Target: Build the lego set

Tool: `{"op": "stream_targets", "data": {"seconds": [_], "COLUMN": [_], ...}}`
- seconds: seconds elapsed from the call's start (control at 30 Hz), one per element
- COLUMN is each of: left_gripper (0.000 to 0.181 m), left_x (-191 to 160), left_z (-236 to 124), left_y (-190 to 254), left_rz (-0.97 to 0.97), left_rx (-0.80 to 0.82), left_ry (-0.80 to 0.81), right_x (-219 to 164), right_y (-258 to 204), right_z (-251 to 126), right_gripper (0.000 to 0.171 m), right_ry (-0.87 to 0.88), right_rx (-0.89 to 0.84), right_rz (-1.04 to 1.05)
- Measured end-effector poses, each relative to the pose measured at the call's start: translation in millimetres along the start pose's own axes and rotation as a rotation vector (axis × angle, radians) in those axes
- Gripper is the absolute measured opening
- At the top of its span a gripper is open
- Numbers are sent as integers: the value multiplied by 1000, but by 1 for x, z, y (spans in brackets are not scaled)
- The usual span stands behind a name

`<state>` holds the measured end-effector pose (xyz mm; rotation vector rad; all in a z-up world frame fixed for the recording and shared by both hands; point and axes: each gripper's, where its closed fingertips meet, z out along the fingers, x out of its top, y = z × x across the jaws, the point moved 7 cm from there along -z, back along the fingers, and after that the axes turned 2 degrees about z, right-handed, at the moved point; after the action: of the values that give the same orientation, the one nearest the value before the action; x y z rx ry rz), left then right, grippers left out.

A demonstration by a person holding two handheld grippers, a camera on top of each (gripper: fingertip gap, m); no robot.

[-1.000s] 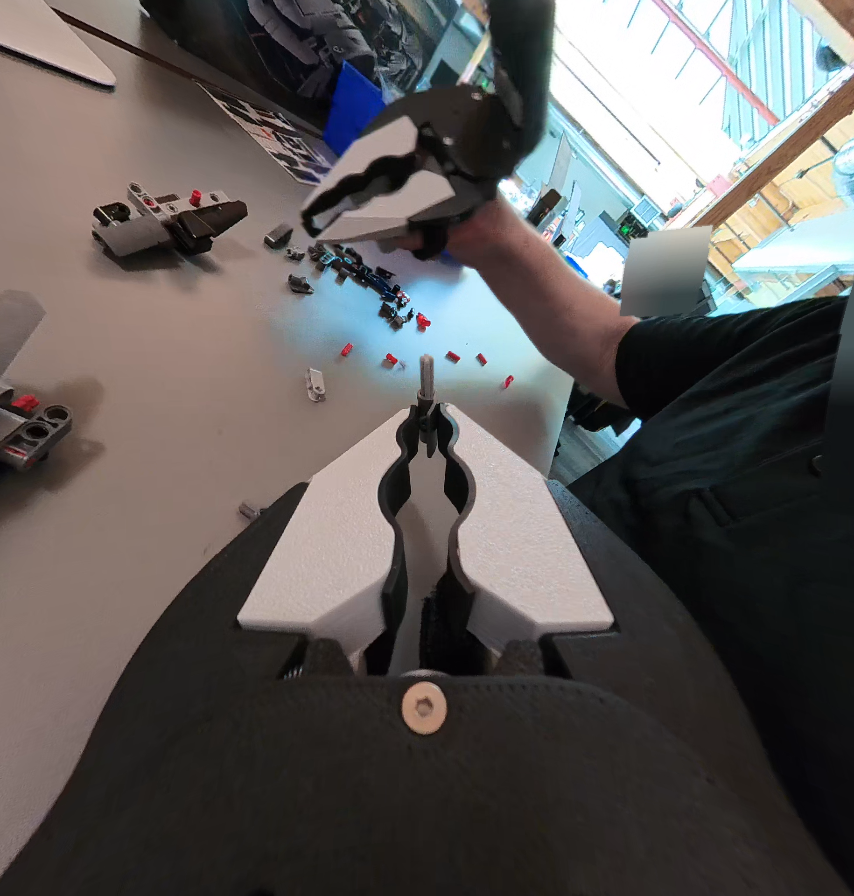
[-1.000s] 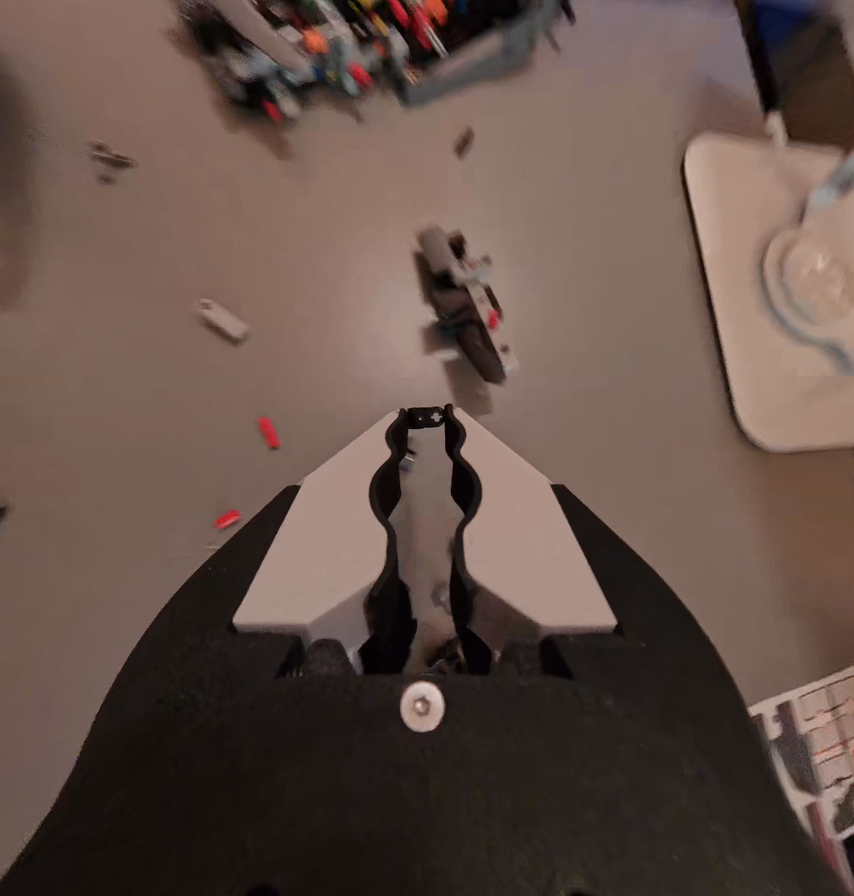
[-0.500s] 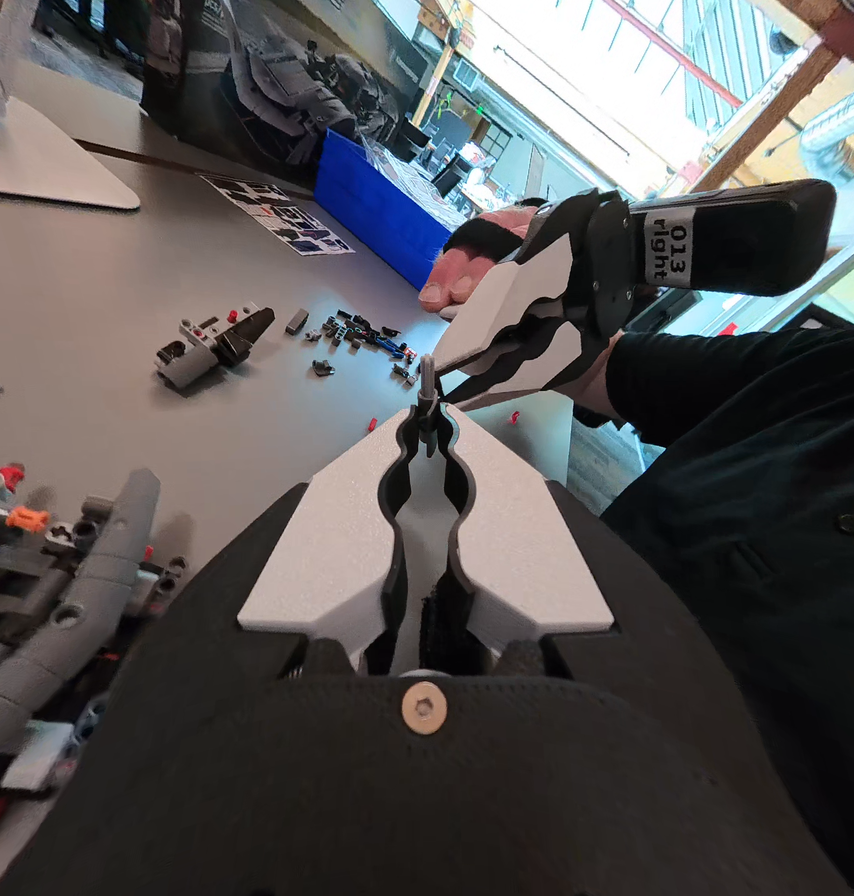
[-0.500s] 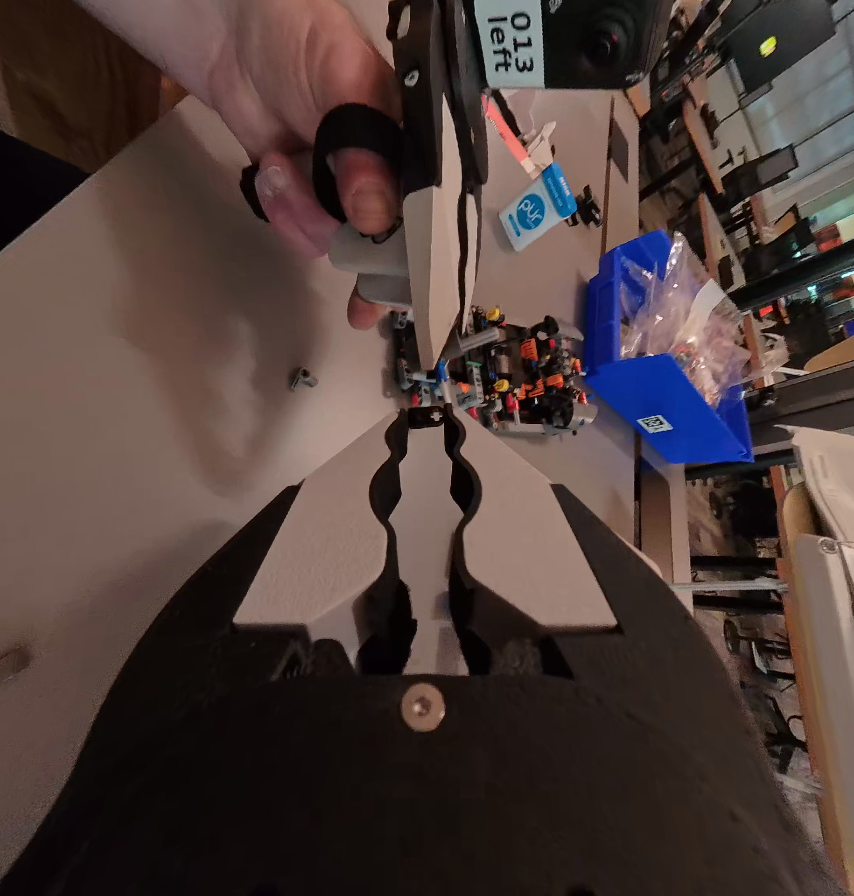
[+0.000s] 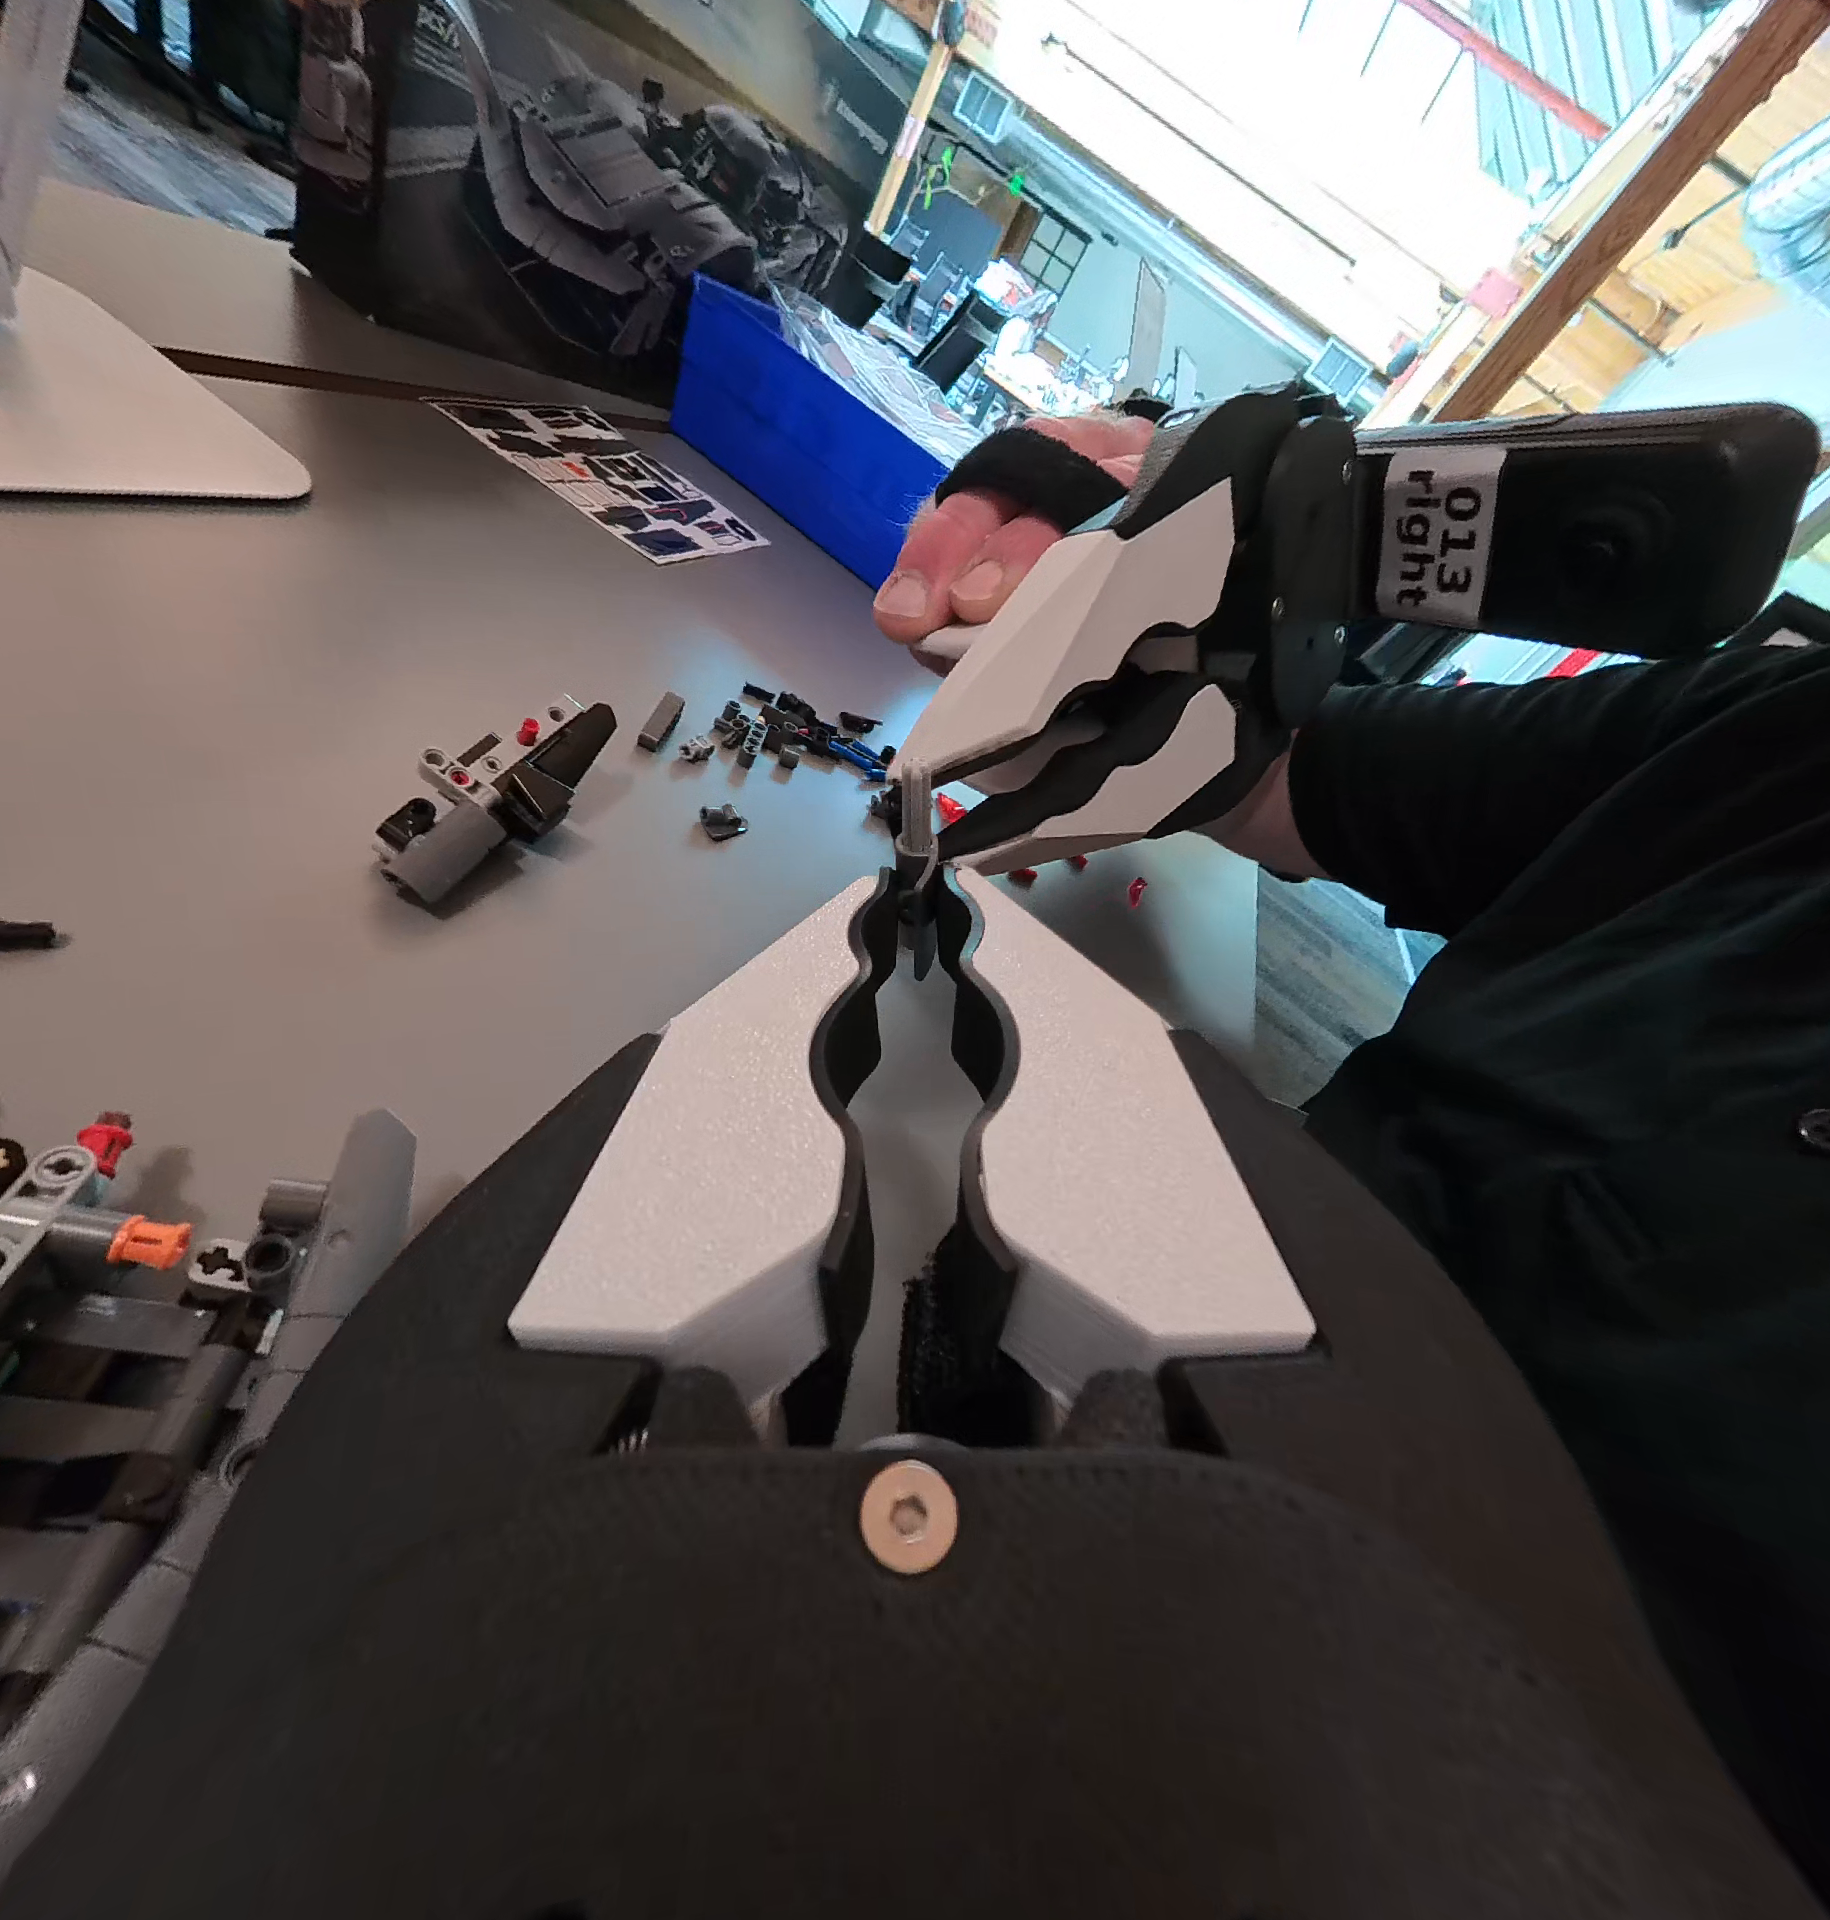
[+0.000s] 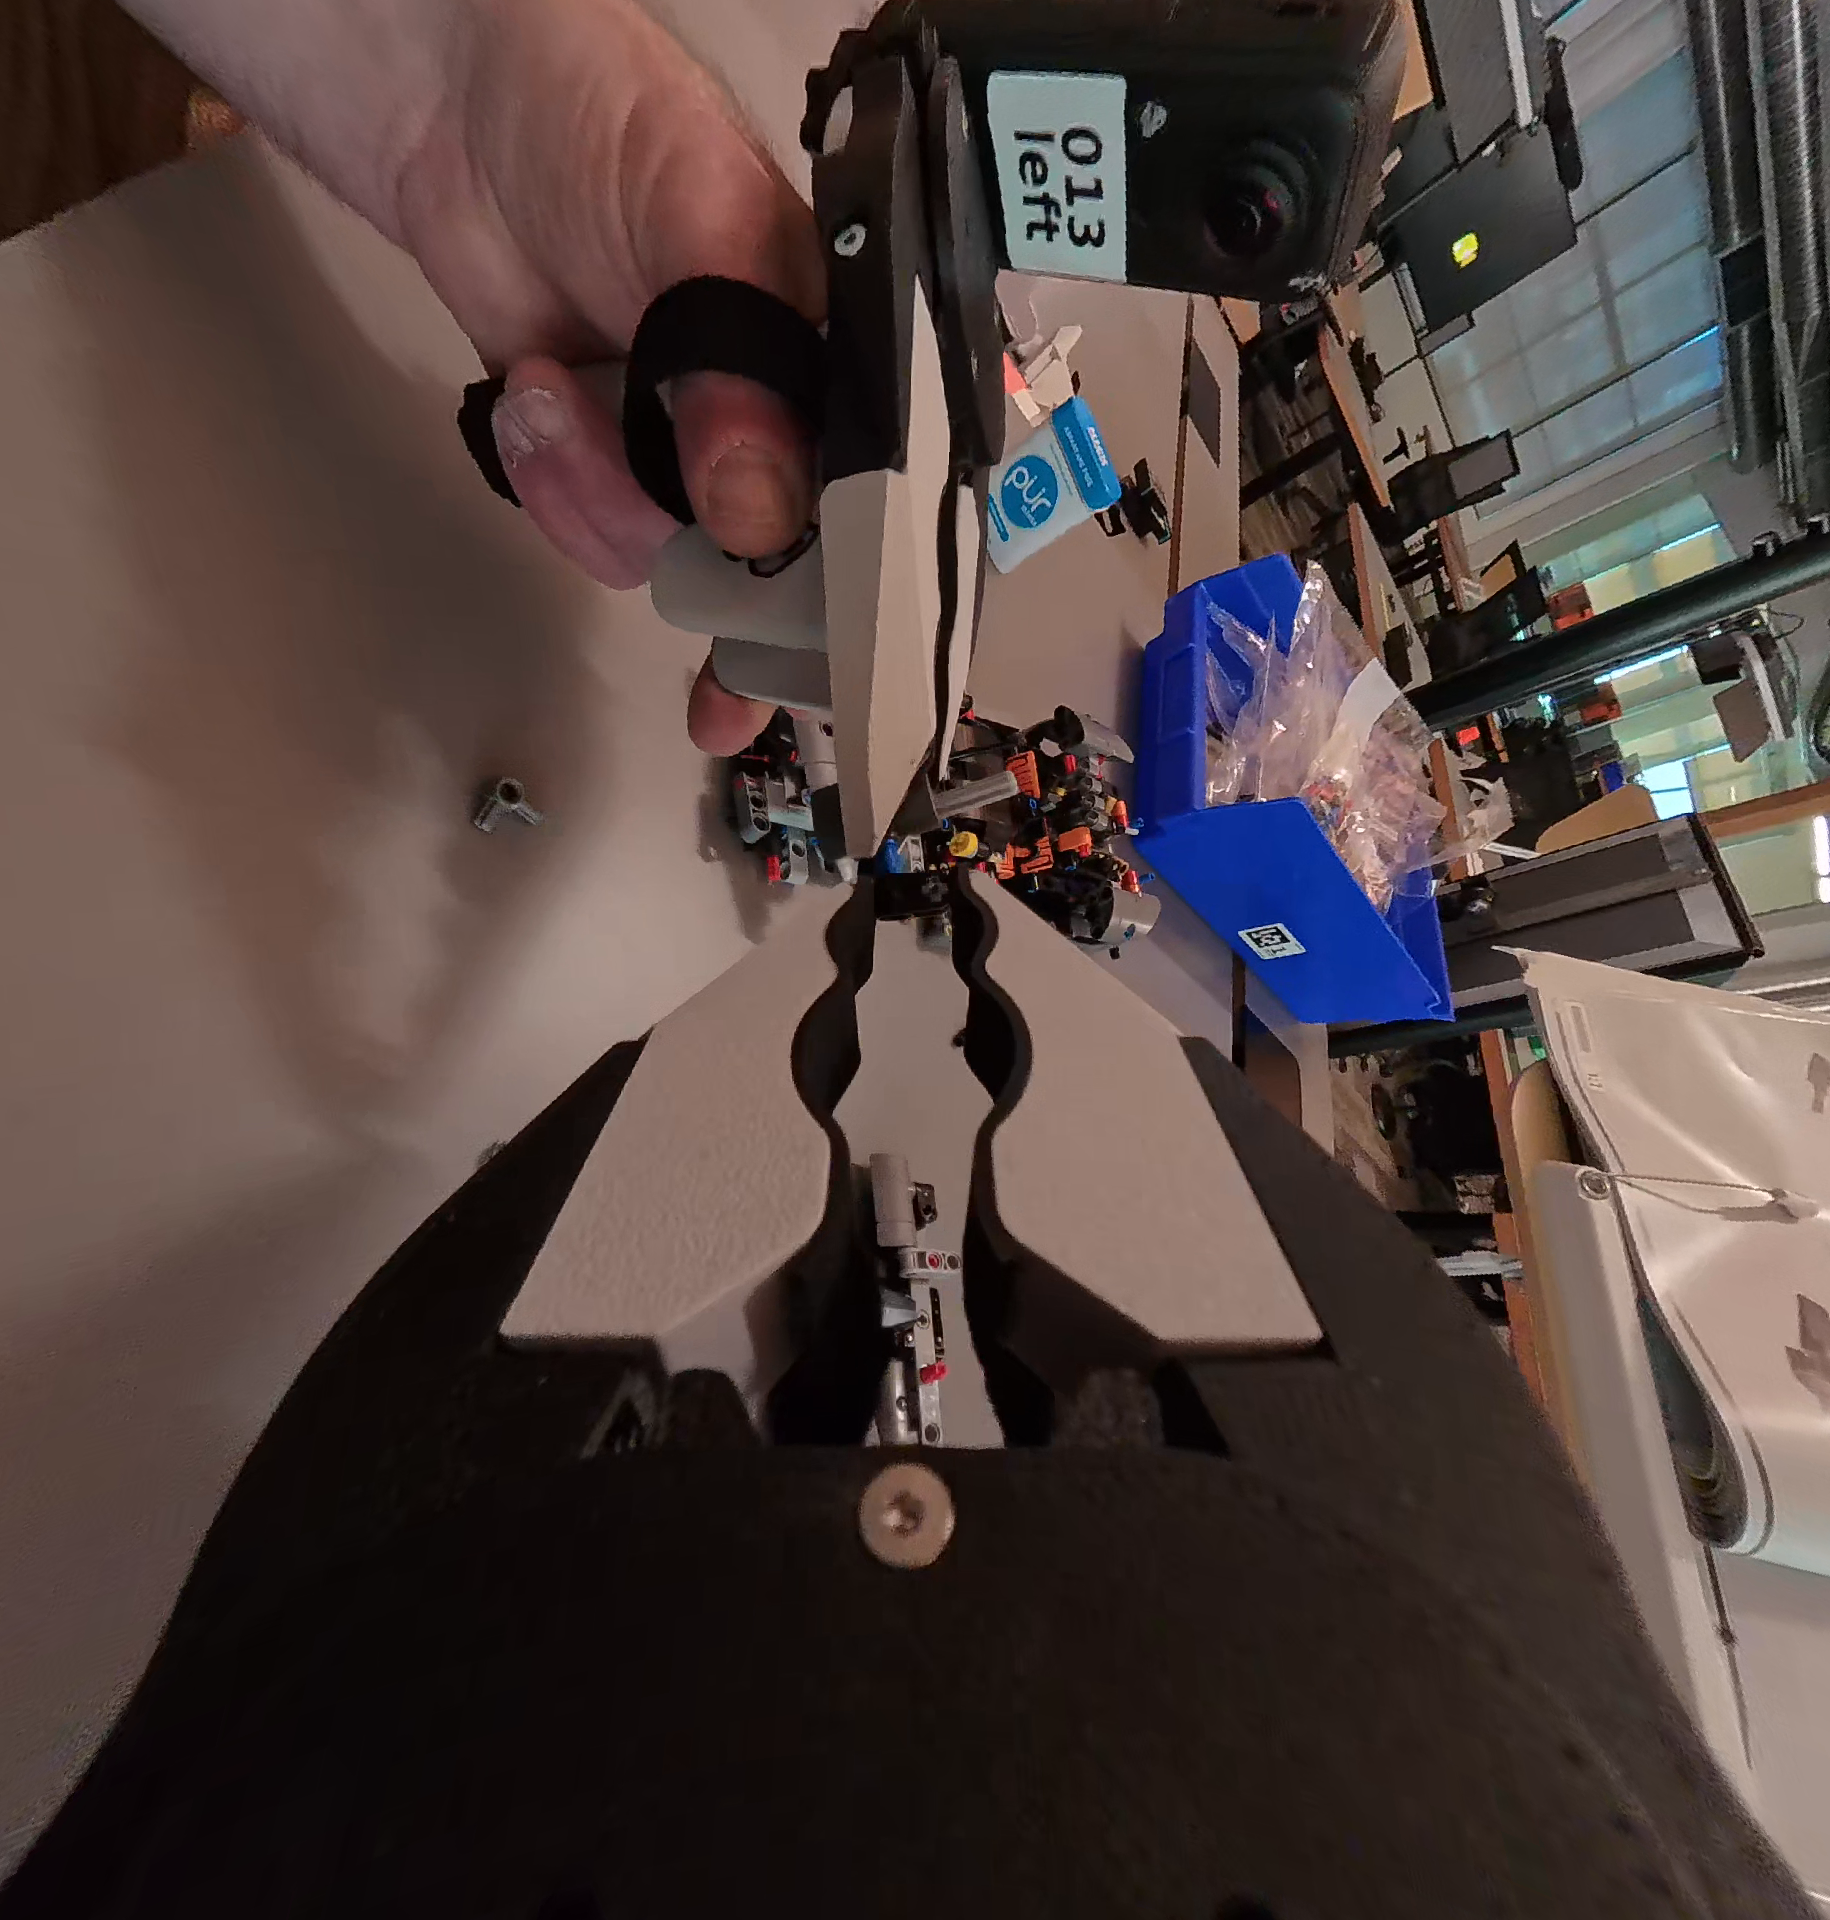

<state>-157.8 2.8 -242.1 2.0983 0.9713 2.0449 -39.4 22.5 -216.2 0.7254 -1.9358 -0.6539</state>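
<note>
My left gripper [image 5: 916, 904] is shut on a short grey axle [image 5: 916, 805] with a dark piece at its base, and holds it upright above the table. My right gripper [image 5: 926, 816] comes in from the right, its tips right at the axle. In the right wrist view my right gripper [image 6: 916, 899] is shut on a small black piece [image 6: 911, 896]. The left gripper [image 6: 869, 831] reaches down from above and its tip meets mine. A small grey and black sub-assembly [image 5: 495, 800] lies on the table; it also shows between my right fingers [image 6: 916, 1299].
The large partly built model [image 5: 80, 1299] lies at my lower left and behind the tips [image 6: 1036, 831]. Loose small pieces [image 5: 786, 727] and red pins [image 5: 1134, 888] lie near the table edge. A blue bin [image 5: 786, 436], a sticker sheet [image 5: 610, 494] and a white stand base [image 5: 90, 416] lie farther back. Less than 4 cm separates the two grippers' tips.
My right gripper has swung from over the table to face the left one and closed in until its tips meet the axle. My left gripper has kept its hold and tilted.
</note>
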Motion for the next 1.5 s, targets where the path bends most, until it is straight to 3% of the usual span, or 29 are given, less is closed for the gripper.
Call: {"op": "stream_targets", "data": {"seconds": [0.7, 1.17, 1.5], "left_gripper": [5, 5, 5], "left_x": [11, 32, 41], "left_z": [4, 2, 6], "left_y": [-2, 17, 30], "left_rz": [63, 122, 184], "left_rx": [-1, -195, -196], "left_ry": [-42, 152, 139], "right_x": [1, 16, 23], "right_y": [4, 23, 25], "right_z": [-4, -28, -40], "right_gripper": [10, 11, 9], "right_ry": [21, 258, 277], "right_rx": [-41, -52, -73], "right_rz": [-70, 81, 52]}}
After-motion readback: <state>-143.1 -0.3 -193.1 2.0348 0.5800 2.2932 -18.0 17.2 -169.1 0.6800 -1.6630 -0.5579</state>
